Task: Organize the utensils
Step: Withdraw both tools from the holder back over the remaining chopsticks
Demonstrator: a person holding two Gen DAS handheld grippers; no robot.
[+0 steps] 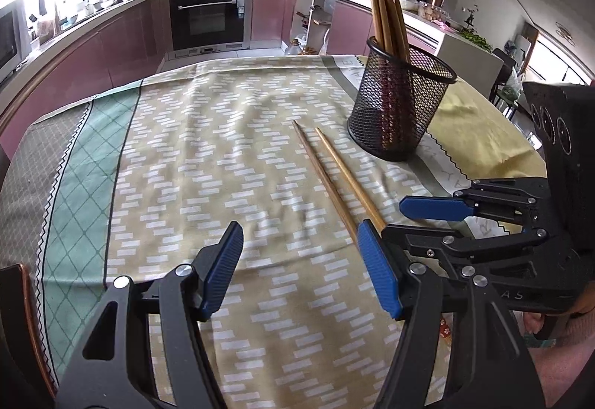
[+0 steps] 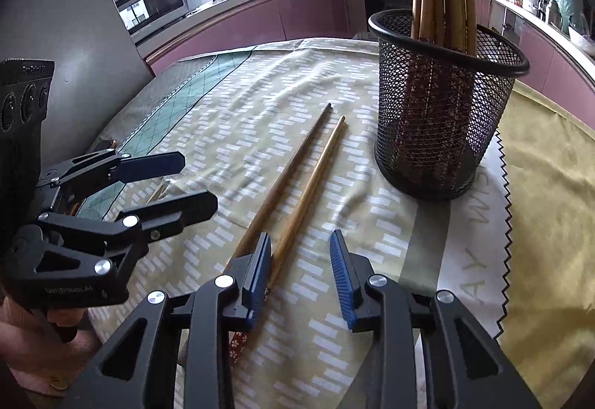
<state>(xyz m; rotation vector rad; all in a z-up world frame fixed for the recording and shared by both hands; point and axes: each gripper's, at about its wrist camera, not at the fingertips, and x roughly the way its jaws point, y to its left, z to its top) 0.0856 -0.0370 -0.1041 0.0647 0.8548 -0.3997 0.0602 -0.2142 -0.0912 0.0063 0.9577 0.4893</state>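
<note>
Left wrist view: the left gripper [image 1: 301, 260] hung over a patterned tablecloth [image 1: 223, 148] with its blue-padded jaws spread wide and nothing between them. Two wooden chopsticks [image 1: 334, 178] lay side by side on the cloth, their near ends hidden behind the left gripper's right pad. A black mesh holder [image 1: 398, 104] stood just beyond them, upright, with more chopsticks [image 1: 383, 7] standing in it. The right gripper [image 1: 394, 212] reached in from the right edge, low over the near ends of the loose pair.

Right wrist view: the right gripper [image 2: 301, 275] had its jaws partly open, one chopstick of the loose pair [image 2: 301, 186] lying between the pads, close to the left one; no pad clearly pressed it. The mesh holder [image 2: 442, 111] stood to the right of the pair. The left gripper [image 2: 193, 182] showed at the left, jaws apart and empty, a hand [image 2: 26, 342] below it.
</note>
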